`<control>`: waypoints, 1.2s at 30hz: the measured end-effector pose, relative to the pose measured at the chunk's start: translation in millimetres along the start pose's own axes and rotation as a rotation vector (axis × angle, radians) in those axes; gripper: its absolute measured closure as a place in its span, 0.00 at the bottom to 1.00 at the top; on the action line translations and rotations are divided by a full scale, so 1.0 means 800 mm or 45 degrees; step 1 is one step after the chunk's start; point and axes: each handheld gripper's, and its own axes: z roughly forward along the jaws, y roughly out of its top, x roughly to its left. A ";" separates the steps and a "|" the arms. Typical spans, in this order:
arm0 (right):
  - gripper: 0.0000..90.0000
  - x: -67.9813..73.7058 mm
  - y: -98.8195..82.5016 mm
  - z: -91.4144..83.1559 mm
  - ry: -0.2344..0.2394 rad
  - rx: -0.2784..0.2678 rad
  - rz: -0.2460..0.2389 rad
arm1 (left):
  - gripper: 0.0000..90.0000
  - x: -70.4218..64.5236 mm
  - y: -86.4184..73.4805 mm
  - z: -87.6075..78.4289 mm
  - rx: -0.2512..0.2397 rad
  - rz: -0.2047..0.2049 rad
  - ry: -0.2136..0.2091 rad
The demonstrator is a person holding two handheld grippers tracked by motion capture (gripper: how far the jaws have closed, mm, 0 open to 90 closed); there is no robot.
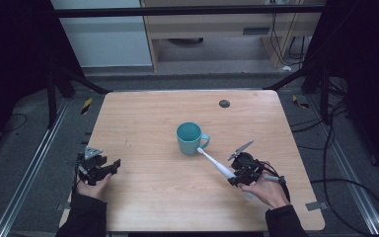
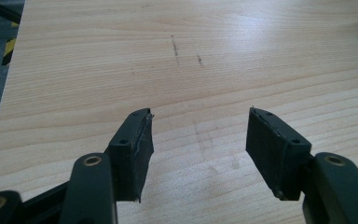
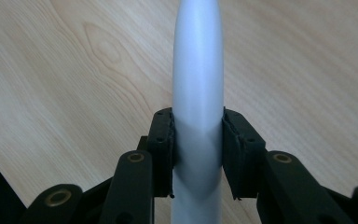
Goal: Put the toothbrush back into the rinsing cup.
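the right gripper has its jaws pinched on the handle of a white toothbrush, lifted off the table, head aimed at the cup and just short of its handle side. so the pickup looks done; what seems left is getting the brush into the cup. the left gripper, well left of the cup, has jaws spread and empty.

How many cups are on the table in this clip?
1. A teal cup stands near the middle of the wooden table, just beyond the tip of the white toothbrush clamped in the right claw.
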 end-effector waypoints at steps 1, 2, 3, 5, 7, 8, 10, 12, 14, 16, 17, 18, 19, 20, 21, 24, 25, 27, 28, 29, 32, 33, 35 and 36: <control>0.74 0.002 0.001 -0.011 0.017 -0.072 -0.013 | 0.45 0.000 0.000 0.000 -0.001 0.001 0.001; 0.74 0.002 0.001 -0.011 0.017 -0.072 -0.013 | 0.45 0.000 0.000 0.000 -0.001 0.001 0.001; 0.74 0.003 0.001 -0.015 0.026 -0.096 -0.012 | 0.45 0.000 0.000 0.000 -0.001 0.000 0.000; 0.74 0.006 0.001 -0.030 0.051 -0.193 -0.025 | 0.45 0.000 0.000 0.000 0.000 0.000 0.000; 0.74 0.006 0.002 -0.038 0.062 -0.267 -0.019 | 0.45 0.000 0.000 0.000 0.000 0.000 0.001; 0.74 0.006 0.002 -0.040 0.059 -0.298 -0.022 | 0.45 0.000 0.000 0.000 -0.001 0.001 0.001; 0.74 0.005 0.002 -0.046 0.050 -0.393 0.000 | 0.45 0.000 0.000 0.000 -0.001 0.001 0.002; 0.74 0.003 0.003 -0.050 0.049 -0.472 0.032 | 0.45 0.000 0.000 0.000 0.000 0.001 0.003; 0.74 0.002 0.004 -0.051 0.048 -0.510 0.049 | 0.45 0.000 0.000 0.000 0.000 0.002 0.003; 0.74 0.000 0.006 -0.053 0.043 -0.582 0.080 | 0.45 0.000 0.000 0.000 0.000 0.001 0.004; 0.74 0.000 0.007 -0.054 0.037 -0.611 0.089 | 0.45 0.000 0.000 0.000 -0.001 0.001 0.005; 0.74 -0.001 0.009 -0.055 0.030 -0.656 0.099 | 0.45 0.000 0.000 0.000 -0.001 0.000 0.005; 0.74 -0.002 0.011 -0.056 0.029 -0.682 0.111 | 0.45 0.000 0.000 0.000 -0.002 0.000 0.006; 0.74 -0.002 0.013 -0.057 0.023 -0.718 0.121 | 0.45 0.000 0.000 0.000 -0.002 -0.001 0.006; 0.74 -0.003 0.019 -0.061 0.002 -0.789 0.139 | 0.45 0.000 0.000 0.000 -0.003 0.000 0.006; 0.74 -0.004 0.025 -0.064 -0.018 -0.842 0.152 | 0.45 0.000 0.000 0.000 -0.006 -0.004 0.005; 0.74 -0.005 0.033 -0.067 -0.026 -0.889 0.164 | 0.45 0.000 0.000 0.000 -0.006 -0.004 0.005; 0.74 -0.006 0.041 -0.068 -0.037 -0.940 0.174 | 0.45 0.000 0.000 -0.001 -0.010 -0.004 0.007; 0.74 -0.007 0.045 -0.069 -0.040 -0.964 0.177 | 0.45 0.000 0.000 -0.001 -0.009 -0.004 0.008; 0.74 -0.007 0.048 -0.069 -0.046 -0.980 0.180 | 0.45 0.000 0.000 -0.001 -0.010 -0.004 0.007; 0.74 -0.008 0.058 -0.070 -0.058 -1.027 0.182 | 0.45 0.001 0.000 -0.001 -0.009 -0.004 0.007; 0.74 -0.009 0.067 -0.070 -0.065 -1.068 0.191 | 0.45 0.001 0.000 0.000 -0.011 -0.006 0.008; 0.74 -0.011 0.076 -0.069 -0.072 -1.090 0.201 | 0.45 0.001 0.000 0.000 -0.011 -0.007 0.007; 0.74 -0.011 0.076 -0.069 -0.072 -1.090 0.201 | 0.45 0.001 0.000 0.000 -0.011 -0.007 0.007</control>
